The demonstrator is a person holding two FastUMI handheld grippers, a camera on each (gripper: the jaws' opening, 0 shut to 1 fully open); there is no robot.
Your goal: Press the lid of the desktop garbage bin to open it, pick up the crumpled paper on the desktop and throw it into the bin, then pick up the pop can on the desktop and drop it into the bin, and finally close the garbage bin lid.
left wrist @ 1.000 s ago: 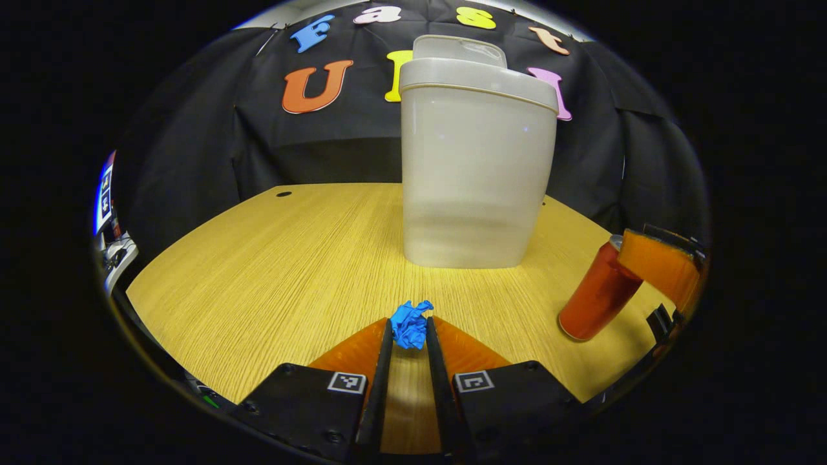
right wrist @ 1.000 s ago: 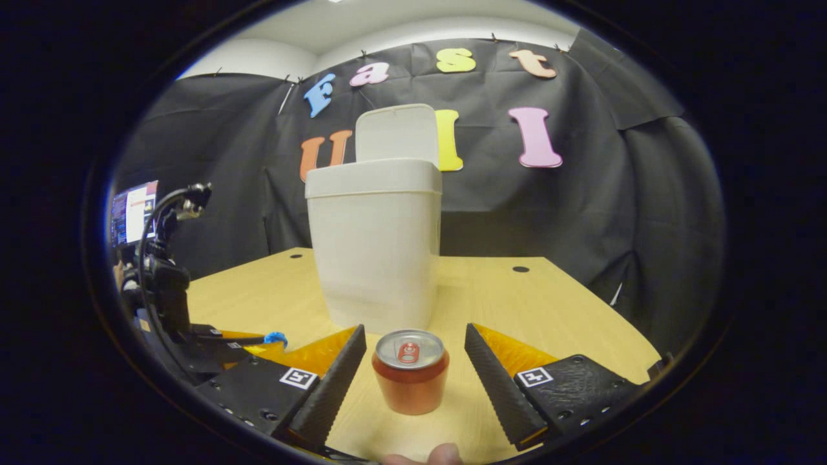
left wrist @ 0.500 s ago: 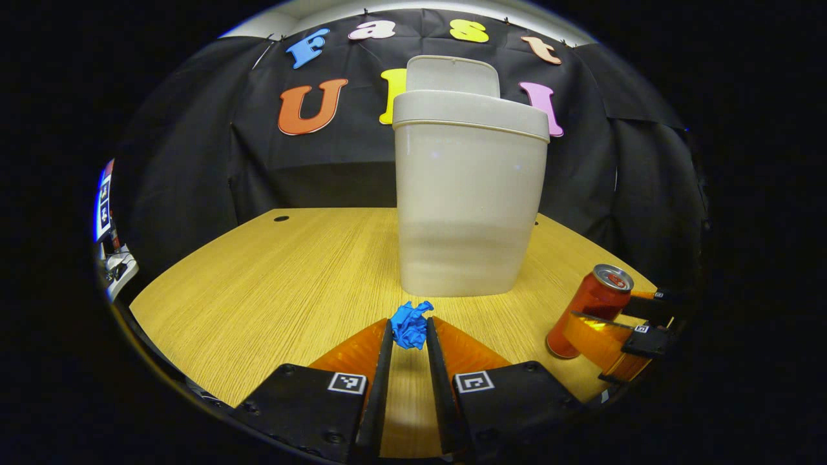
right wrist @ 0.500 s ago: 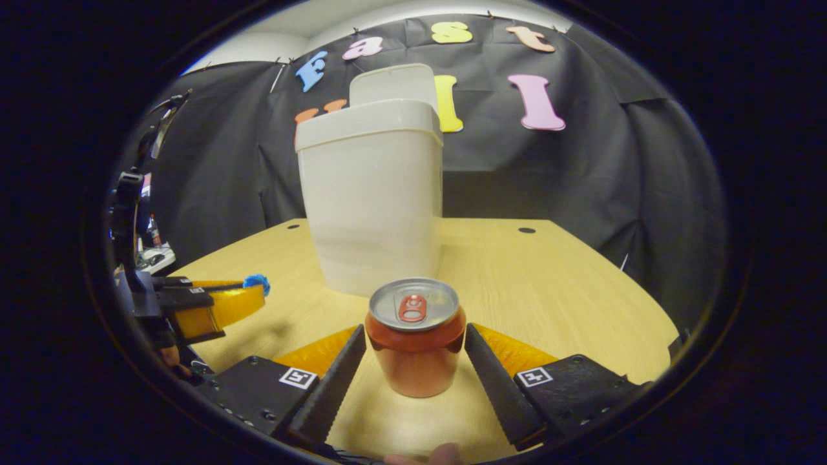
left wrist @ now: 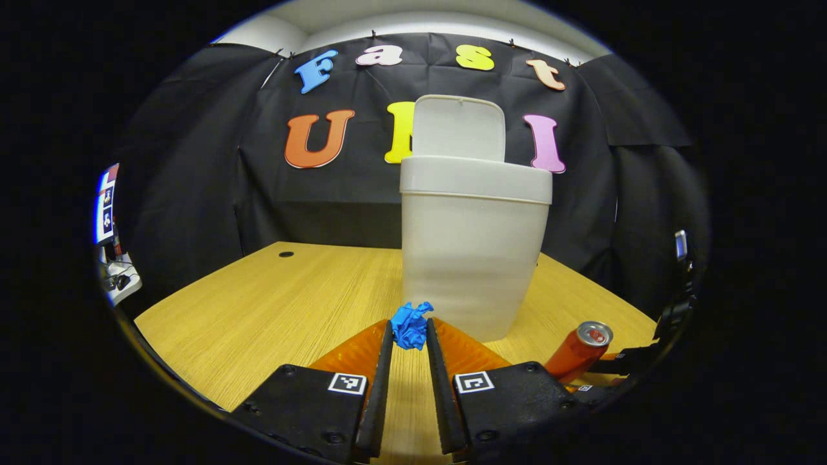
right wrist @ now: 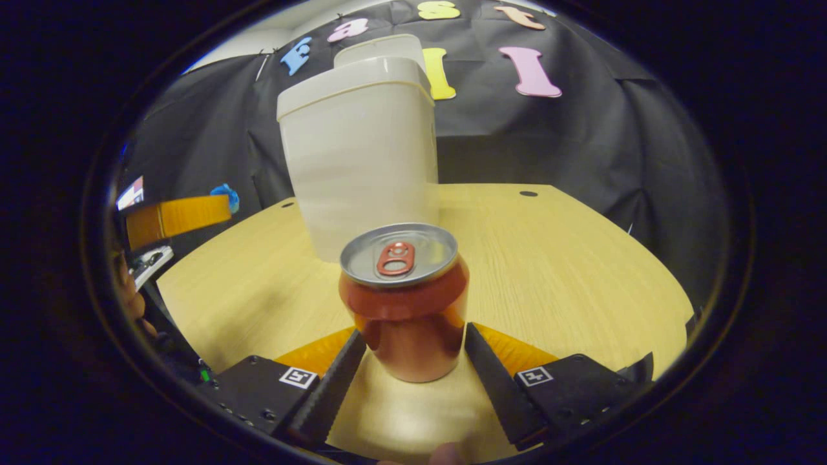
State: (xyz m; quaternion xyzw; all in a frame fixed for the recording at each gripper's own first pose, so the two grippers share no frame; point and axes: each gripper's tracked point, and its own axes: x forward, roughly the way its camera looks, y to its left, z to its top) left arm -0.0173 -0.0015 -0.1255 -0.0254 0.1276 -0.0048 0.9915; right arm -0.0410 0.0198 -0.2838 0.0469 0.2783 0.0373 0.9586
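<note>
A blue crumpled paper (left wrist: 409, 318) is pinched at the tips of my left gripper (left wrist: 408, 328), which is shut on it and held above the table. The same gripper (right wrist: 177, 216) and paper (right wrist: 225, 196) appear at the left of the right gripper view. The white garbage bin (left wrist: 475, 258) stands just ahead with its lid (left wrist: 459, 127) flipped up. The red pop can (right wrist: 404, 303) stands on the table between the fingers of my right gripper (right wrist: 413, 330), whose jaws stand wide and flank the can's lower sides. The can (left wrist: 577, 352) also appears low on the right.
The wooden table (left wrist: 271, 303) carries the bin (right wrist: 358, 148) near its middle. Black cloth hangs behind and to both sides. A screen (left wrist: 104, 206) and some equipment sit beyond the table's left edge. A person's hand (right wrist: 129, 300) is at the left edge.
My left gripper has risen with the paper, so the bin's rim sits lower in its view. My right gripper has moved forward until the can stands between its fingers.
</note>
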